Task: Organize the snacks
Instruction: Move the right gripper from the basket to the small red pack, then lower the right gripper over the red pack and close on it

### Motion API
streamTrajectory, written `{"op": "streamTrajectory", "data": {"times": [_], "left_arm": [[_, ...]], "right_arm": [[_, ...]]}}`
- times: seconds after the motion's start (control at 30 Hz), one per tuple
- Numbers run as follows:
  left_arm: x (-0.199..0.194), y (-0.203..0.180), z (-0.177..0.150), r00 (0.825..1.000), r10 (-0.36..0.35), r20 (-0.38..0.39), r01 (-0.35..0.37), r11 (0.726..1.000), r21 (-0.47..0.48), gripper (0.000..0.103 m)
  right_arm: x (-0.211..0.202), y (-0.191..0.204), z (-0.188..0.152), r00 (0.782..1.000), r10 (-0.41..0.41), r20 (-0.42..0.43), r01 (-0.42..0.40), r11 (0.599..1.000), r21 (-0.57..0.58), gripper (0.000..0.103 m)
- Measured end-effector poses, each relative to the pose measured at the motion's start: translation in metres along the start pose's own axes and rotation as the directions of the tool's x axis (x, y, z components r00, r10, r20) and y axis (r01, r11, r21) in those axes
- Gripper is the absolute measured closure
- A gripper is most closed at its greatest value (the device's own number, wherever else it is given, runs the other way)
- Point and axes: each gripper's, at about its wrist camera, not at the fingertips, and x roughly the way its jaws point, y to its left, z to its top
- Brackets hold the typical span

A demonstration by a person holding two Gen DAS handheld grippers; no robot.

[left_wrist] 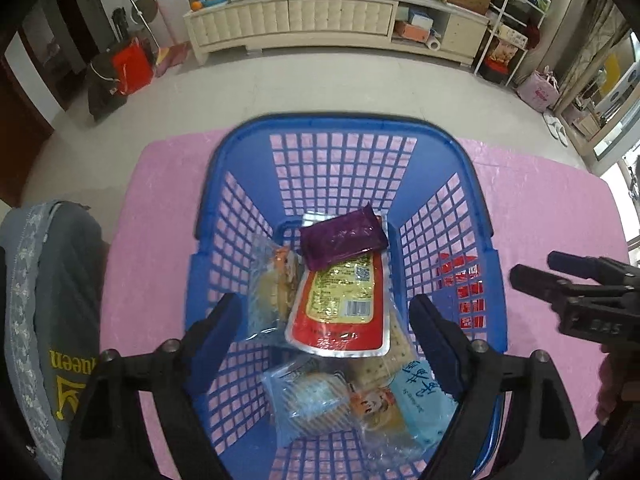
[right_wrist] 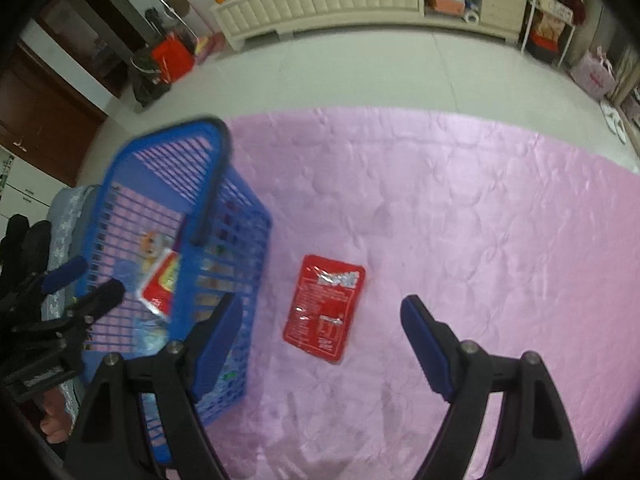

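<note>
A blue plastic basket [left_wrist: 340, 128] stands on the pink tablecloth [left_wrist: 160, 200]. It holds a purple packet [left_wrist: 342, 238], a red and yellow packet [left_wrist: 340, 304], clear-wrapped pastries [left_wrist: 268, 292] and a light blue pack [left_wrist: 416, 400]. My left gripper [left_wrist: 326, 320] hovers open and empty over the basket. My right gripper [right_wrist: 320, 320] is open and empty above a red snack packet [right_wrist: 324, 306] lying flat on the cloth, just right of the basket [right_wrist: 168, 184]. The right gripper also shows in the left wrist view [left_wrist: 532, 270], and the left gripper in the right wrist view [right_wrist: 84, 280].
A grey cushion [left_wrist: 52, 320] lies left of the basket. Pink cloth [right_wrist: 460, 220] stretches right of the red packet. Beyond the table are the floor, a white cabinet [left_wrist: 320, 24], bags [left_wrist: 128, 68] and a shelf rack [left_wrist: 508, 40].
</note>
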Motion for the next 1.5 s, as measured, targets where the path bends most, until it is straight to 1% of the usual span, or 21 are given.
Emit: {"op": "streamTrajectory", "data": {"times": [0.07,0.13,0.2,0.23,0.27,0.3,0.4,0.5,0.6,0.7,0.73,0.83,0.97,1.07,1.13,1.2,1.27,1.33,1.43,1.5], "left_arm": [[0.006,-0.001,0.002,1.000,0.001,-0.010,-0.001,1.000,0.004,0.019],[0.007,-0.003,0.004,1.000,0.006,-0.009,-0.006,1.000,0.012,0.019],[0.009,-0.005,0.006,1.000,0.022,-0.005,-0.022,0.999,0.036,0.018],[0.008,-0.006,0.006,1.000,0.028,-0.001,-0.028,0.999,0.043,0.011],[0.009,-0.006,0.007,1.000,0.031,0.001,-0.031,0.998,0.046,0.003],[0.011,-0.006,0.007,0.999,0.034,0.002,-0.034,0.998,0.047,0.000],[0.013,-0.003,0.010,0.999,0.045,0.020,-0.045,0.998,0.035,0.000],[0.017,0.001,0.011,0.999,0.045,0.009,-0.045,0.999,0.020,0.000],[0.020,0.000,0.012,0.999,0.048,0.013,-0.048,0.999,0.023,0.000],[0.022,-0.001,0.011,0.999,0.032,0.000,-0.032,0.999,0.025,0.000],[0.022,-0.001,0.010,0.999,0.032,0.002,-0.032,0.999,0.025,0.000],[0.021,0.000,0.009,1.000,0.029,0.008,-0.029,0.999,0.031,0.000],[0.022,-0.001,0.007,0.999,0.038,0.012,-0.038,0.999,0.036,0.000],[0.022,-0.002,0.004,0.999,0.041,0.008,-0.041,0.999,0.033,0.000],[0.021,-0.003,0.002,0.999,0.038,0.006,-0.038,0.999,0.035,0.000],[0.020,-0.003,0.000,0.999,0.040,0.006,-0.041,0.998,0.039,0.000],[0.018,-0.001,-0.001,1.000,0.031,0.006,-0.031,0.999,0.034,0.000],[0.018,0.000,-0.002,1.000,0.026,0.009,-0.026,0.999,0.029,0.000],[0.018,0.000,-0.002,1.000,0.014,0.007,-0.014,1.000,0.021,0.000],[0.017,0.000,-0.001,1.000,0.005,0.010,-0.005,1.000,0.017,0.000]], "right_arm": [[0.012,-0.007,0.002,1.000,-0.015,-0.017,0.015,1.000,0.023,0.019],[0.026,-0.015,0.000,0.999,-0.010,-0.041,0.012,0.999,0.050,0.019],[0.035,-0.018,-0.002,0.998,-0.024,-0.061,0.027,0.998,0.054,0.019],[0.041,-0.020,-0.003,0.997,-0.047,-0.069,0.050,0.998,0.045,0.019],[0.044,-0.021,-0.004,0.996,-0.053,-0.070,0.055,0.998,0.036,0.019],[0.047,-0.021,-0.005,0.996,-0.055,-0.073,0.057,0.998,0.029,0.019],[0.060,-0.021,-0.006,0.996,-0.025,-0.091,0.029,0.999,0.045,0.019],[0.068,-0.017,-0.007,0.995,-0.015,-0.100,0.019,0.999,0.035,0.019],[0.078,-0.009,-0.007,0.995,-0.038,-0.097,0.038,0.999,0.001,0.019],[0.092,-0.009,-0.010,0.992,-0.053,-0.113,0.054,0.999,0.005,0.016],[0.091,-0.005,-0.010,0.994,-0.074,-0.085,0.072,0.997,-0.017,0.016],[0.094,0.003,-0.008,0.990,-0.128,-0.063,0.126,0.991,-0.035,0.016],[0.098,0.008,-0.011,0.983,-0.173,-0.062,0.170,0.984,-0.056,0.016],[0.101,0.019,-0.019,0.974,-0.222,-0.048,0.216,0.971,-0.105,0.019],[0.101,0.021,-0.022,0.974,-0.221,-0.043,0.215,0.970,-0.117,0.021],[0.099,0.021,-0.027,0.976,-0.215,-0.041,0.206,0.966,-0.155,0.024],[0.099,0.023,-0.031,0.975,-0.215,-0.051,0.203,0.963,-0.178,0.025],[0.095,0.015,-0.036,0.974,-0.219,-0.064,0.206,0.964,-0.168,0.024],[0.092,0.003,-0.031,0.969,-0.235,-0.081,0.223,0.966,-0.133,0.023],[0.090,0.000,-0.034,0.968,-0.238,-0.082,0.227,0.966,-0.121,0.023]]}}
